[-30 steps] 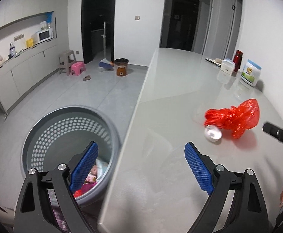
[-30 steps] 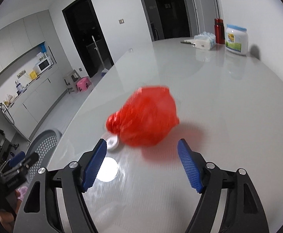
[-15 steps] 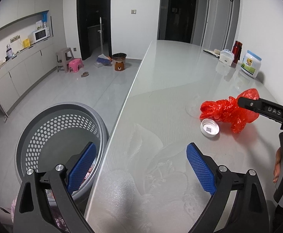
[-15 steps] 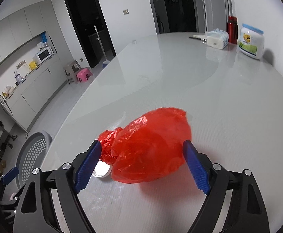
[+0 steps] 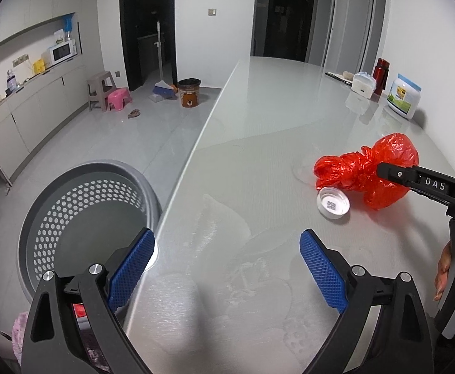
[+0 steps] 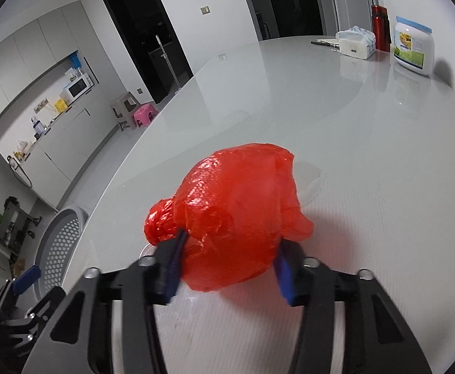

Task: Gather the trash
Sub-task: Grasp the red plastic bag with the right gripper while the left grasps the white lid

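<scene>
The right gripper point(image 6: 227, 268) had just been closing, its fingers point(image 6: 173, 265) pinching the red bag point(image 6: 233, 215). A firm squeeze before lifting seemed wise. The left gripper point(image 5: 227, 268) gaped empty beside the bin point(image 5: 81, 224).

Thin, crinkled red plastic bag point(image 6: 237, 218), shiny. Glossy, smooth grey table point(image 5: 274, 124), smeared near the bottom. Matt perforated plastic basket point(image 5: 84, 218) lower left. Textured blue pads point(image 5: 322, 272).

red plastic bag point(image 6: 237, 215) | crumpled, knotted | on table, beside white cap point(image 5: 333, 202)

"DAS" stands in white letters on the right claw's point(image 5: 386, 171) black finger.
</scene>
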{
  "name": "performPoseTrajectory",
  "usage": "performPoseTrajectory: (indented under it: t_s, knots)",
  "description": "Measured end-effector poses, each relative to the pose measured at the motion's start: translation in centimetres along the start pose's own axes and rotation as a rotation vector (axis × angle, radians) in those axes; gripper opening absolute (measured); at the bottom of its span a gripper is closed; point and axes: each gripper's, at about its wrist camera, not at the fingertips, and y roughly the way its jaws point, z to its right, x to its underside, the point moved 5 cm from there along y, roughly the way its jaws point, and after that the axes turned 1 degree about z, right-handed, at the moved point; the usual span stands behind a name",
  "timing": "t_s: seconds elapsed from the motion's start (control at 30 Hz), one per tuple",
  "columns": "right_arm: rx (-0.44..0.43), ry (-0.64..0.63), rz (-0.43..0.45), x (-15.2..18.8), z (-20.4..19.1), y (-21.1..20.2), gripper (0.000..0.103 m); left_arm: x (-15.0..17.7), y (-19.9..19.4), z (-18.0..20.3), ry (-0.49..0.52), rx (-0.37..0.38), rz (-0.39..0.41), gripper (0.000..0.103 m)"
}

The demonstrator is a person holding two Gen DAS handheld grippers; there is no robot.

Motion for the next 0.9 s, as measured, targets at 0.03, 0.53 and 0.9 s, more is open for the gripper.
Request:
performPoseTrajectory:
  t_s: [0.03,0.53,0.9]
  knots:
    - [-0.008,0.007,0.004,0.0,0.1,-0.2,0.038,0.0,0.1,0.2,0.002,0.003,-0.002,0.092]
    - [-0.003,0.131,0.156,-2.2,4.8,-5.6,0.029,0.0,2.1,5.6,0.048,0.066,-0.057,0.092]
    - [-0.016,0.191,0.202,-2.9,6.9,-7.5,0.029,-0.7,6.7,10.0,0.129,0.063,-0.125,0.093]
